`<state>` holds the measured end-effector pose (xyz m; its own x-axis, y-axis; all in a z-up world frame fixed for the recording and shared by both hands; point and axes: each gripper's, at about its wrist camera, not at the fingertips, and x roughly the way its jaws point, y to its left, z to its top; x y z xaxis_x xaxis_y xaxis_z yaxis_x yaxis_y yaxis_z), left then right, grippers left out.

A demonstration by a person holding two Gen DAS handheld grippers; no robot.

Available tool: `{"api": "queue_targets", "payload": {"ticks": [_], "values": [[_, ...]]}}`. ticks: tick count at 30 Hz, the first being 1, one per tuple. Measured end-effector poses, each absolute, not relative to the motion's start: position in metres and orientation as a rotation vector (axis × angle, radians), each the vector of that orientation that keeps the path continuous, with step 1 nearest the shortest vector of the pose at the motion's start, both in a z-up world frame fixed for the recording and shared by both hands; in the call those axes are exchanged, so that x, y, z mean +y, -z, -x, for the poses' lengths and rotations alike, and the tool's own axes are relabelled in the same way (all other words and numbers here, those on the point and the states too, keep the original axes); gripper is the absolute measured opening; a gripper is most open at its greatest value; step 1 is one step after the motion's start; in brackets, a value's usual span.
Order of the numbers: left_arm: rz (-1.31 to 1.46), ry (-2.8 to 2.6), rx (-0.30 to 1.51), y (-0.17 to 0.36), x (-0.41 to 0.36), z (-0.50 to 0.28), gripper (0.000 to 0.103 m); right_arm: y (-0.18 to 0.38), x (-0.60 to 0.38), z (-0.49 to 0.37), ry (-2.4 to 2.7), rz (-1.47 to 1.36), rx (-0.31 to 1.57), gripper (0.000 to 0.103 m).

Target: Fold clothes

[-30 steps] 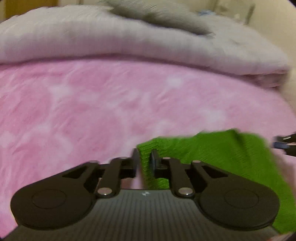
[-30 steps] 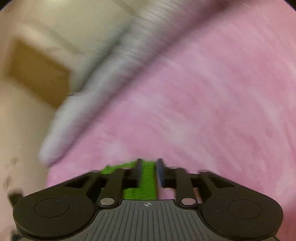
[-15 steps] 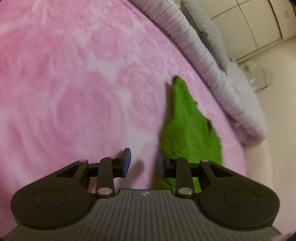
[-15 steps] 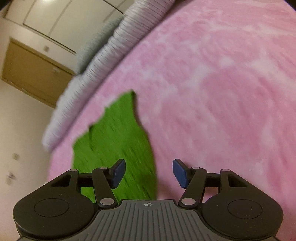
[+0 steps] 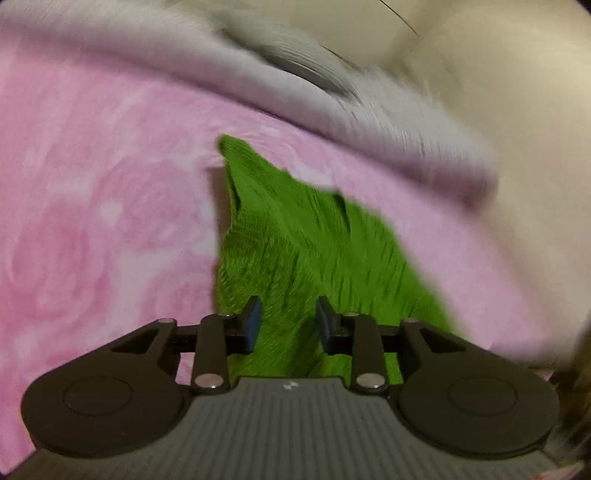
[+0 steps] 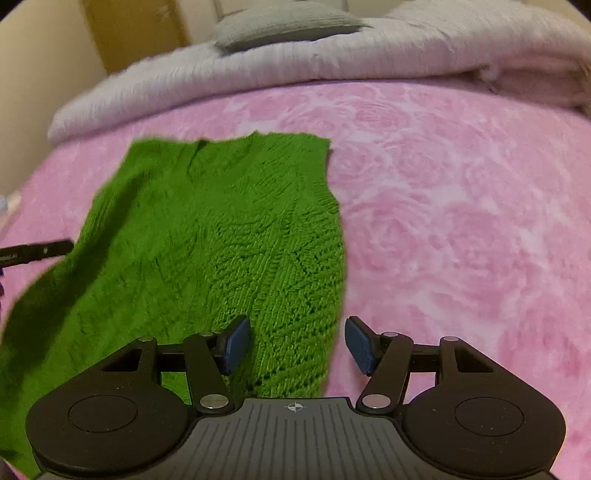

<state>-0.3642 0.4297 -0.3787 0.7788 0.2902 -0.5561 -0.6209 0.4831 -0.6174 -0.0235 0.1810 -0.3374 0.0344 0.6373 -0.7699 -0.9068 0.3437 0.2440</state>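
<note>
1. Across the centre and left of the right wrist view lies the green knitted garment (image 6: 207,236), spread nearly flat on the pink rose-patterned blanket (image 6: 461,229). Judging by the notch in its top edge, that is its neck end, turned toward the upper part of the frame. It seems laid out this way so that its edges can be reached for a fold.
2. A grey-white quilt (image 6: 332,62) is bunched along the top of that view, with a grey pillow (image 6: 280,22) on it. Both sit clear of the garment, so the blanket around it is free as a folding surface.
3. The right gripper (image 6: 297,343) hangs over the garment's right edge in the lower middle of the frame, tilted downward. Its jaws have just been opening and stand wide apart with nothing gripped; one blue pad is over the knit, the other over pink blanket.
4. The left gripper (image 5: 288,323) points down at the garment (image 5: 306,251) from its other side. Its jaws have just been opening as well; the cloth shows between the pads but is not pinched.
5. At the left edge of the right wrist view a dark bar pokes in, probably part of the left tool.
6. I judge that both hands are released and repositioning for the next fold.
</note>
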Motion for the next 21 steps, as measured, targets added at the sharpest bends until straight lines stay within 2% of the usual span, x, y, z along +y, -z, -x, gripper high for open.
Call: {"api": "queue_targets", "payload": {"ticks": [2,6,9,12,13,14,16,18,19,20,21], "values": [[1.049,-0.64,0.359,0.392,0.452,0.381,0.028,0.342,0.179,0.014,-1.201,0.273,0.99,0.061],[1.144,-0.608,0.415,0.413,0.466,0.375,0.032,0.348,0.178,0.004,-1.176,0.184,1.043,0.061],[1.223,-0.607,0.382,0.427,0.467,0.37,0.032,0.354,0.177,0.0,-1.164,0.163,1.07,0.061],[1.272,-0.586,0.319,0.43,0.471,0.37,0.011,0.359,0.175,-0.003,-1.153,0.149,1.087,0.061],[1.279,-0.57,0.295,0.428,0.472,0.37,0.01,0.36,0.174,-0.004,-1.153,0.144,1.09,0.061],[1.232,-0.558,0.271,0.418,0.469,0.372,0.01,0.361,0.174,-0.005,-1.154,0.138,1.094,0.061],[0.925,-0.598,0.292,0.372,0.451,0.375,0.009,0.363,0.171,-0.008,-1.159,0.118,1.102,0.061],[0.426,-0.73,0.468,0.338,0.417,0.361,0.005,0.365,0.171,-0.011,-1.164,0.11,1.105,0.061],[0.231,-0.789,0.601,0.34,0.407,0.351,0.004,0.366,0.172,-0.01,-1.164,0.114,1.102,0.061],[0.073,-0.843,0.755,0.35,0.402,0.34,0.0,0.366,0.173,-0.01,-1.164,0.119,1.098,0.061],[0.018,-0.874,0.875,0.366,0.405,0.336,0.0,0.366,0.174,-0.01,-1.164,0.124,1.094,0.061]]}}
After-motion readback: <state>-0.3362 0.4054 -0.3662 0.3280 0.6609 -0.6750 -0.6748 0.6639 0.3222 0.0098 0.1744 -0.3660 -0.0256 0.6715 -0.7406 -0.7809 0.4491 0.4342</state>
